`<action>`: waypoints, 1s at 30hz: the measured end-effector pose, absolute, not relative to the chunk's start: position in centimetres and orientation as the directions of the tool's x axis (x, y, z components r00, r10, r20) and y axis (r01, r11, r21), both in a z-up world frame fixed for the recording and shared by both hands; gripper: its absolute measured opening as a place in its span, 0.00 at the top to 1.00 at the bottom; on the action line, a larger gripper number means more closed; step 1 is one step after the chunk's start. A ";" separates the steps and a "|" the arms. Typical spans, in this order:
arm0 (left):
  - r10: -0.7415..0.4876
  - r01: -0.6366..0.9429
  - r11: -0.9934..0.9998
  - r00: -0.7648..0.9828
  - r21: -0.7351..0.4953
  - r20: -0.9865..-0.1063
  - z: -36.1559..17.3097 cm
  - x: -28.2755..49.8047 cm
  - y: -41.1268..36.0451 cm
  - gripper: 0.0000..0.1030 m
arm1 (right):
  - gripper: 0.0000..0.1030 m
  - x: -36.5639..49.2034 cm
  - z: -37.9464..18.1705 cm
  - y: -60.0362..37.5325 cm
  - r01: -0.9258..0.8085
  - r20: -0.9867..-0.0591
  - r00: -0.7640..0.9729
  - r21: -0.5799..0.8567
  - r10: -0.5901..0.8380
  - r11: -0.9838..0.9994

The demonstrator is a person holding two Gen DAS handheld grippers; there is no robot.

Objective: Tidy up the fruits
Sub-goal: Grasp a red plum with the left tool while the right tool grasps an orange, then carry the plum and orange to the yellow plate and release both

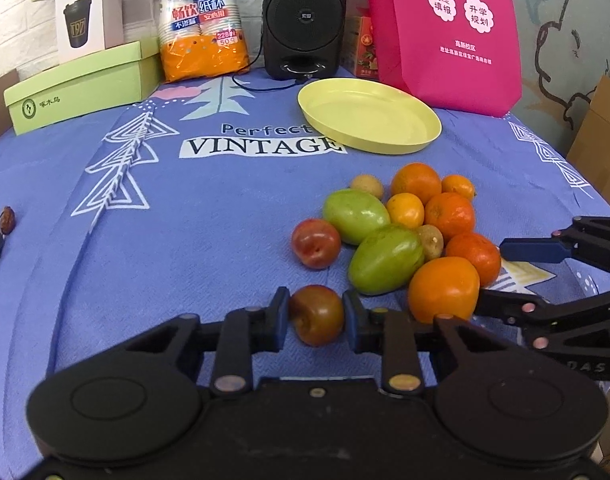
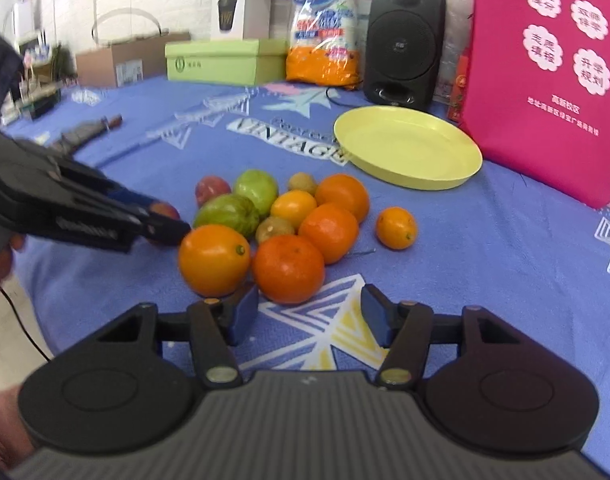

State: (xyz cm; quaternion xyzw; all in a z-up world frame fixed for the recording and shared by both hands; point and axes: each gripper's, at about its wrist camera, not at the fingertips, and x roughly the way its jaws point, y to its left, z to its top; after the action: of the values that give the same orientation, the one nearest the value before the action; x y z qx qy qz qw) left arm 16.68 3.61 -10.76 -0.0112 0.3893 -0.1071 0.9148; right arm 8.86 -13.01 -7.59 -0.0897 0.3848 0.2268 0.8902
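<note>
We see a dark red plum [image 1: 317, 321] pinched between the two blue pads of the left tool [image 1: 316, 322], low over the blue cloth of the counter [image 1: 209, 216] and just in front of the fruit pile. From the right wrist view the same plum shows only as a reddish sliver [image 2: 165, 211] beyond the left tool's fingers, so we cannot tell whether it rests on the cloth or is lifted.

Just beside it sits a second red plum [image 1: 316, 243], touching a green fruit [image 1: 355, 216]. A second green fruit [image 1: 385, 261] lies beside that one, with a large orange [image 1: 444, 289] at the near end of the pile and a redder mandarin [image 1: 473, 255] next to it. More oranges and two small brownish fruits fill the back of the cluster. One small orange [image 2: 397, 227] sits slightly apart on the right side.

The right tool [image 2: 309, 316] hovers with its pads spread wide and nothing between them, its left pad close to the large orange.

Beyond the pile, the yellow plate [image 1: 421, 136] holds nothing. Behind it stand a pink bag [image 1: 445, 32], a black speaker [image 1: 303, 16], a pack of paper cups [image 1: 201, 20] and a green box [image 1: 81, 88].
</note>
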 end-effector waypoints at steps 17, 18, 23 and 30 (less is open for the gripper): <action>-0.213 0.173 0.977 0.691 -0.128 -0.691 -10.1 15.9 4.2 0.74 | 0.62 9.0 -7.3 -13.0 -0.468 -0.705 0.598 0.078 0.380 0.880; -0.210 0.173 0.977 0.698 -0.124 -0.685 -9.8 15.6 4.2 0.74 | 0.62 8.7 -7.1 -13.2 -0.468 -0.703 0.599 0.080 0.383 0.880; -0.206 0.174 0.978 0.725 -0.115 -0.657 -8.1 14.6 4.6 0.74 | 0.62 7.2 -5.6 -14.3 -0.456 -0.682 0.626 0.073 0.378 0.887; -0.208 0.182 0.978 0.750 -0.106 -0.628 -6.0 13.6 5.1 0.74 | 0.62 5.8 -3.0 -16.2 -0.428 -0.636 0.673 0.081 0.377 0.900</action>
State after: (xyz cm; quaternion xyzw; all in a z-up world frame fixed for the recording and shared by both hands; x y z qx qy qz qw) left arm 13.58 5.09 -5.96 -0.0187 0.3381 -0.1043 0.9351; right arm 5.77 -16.25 -3.02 -0.0375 0.3391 0.2203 0.9138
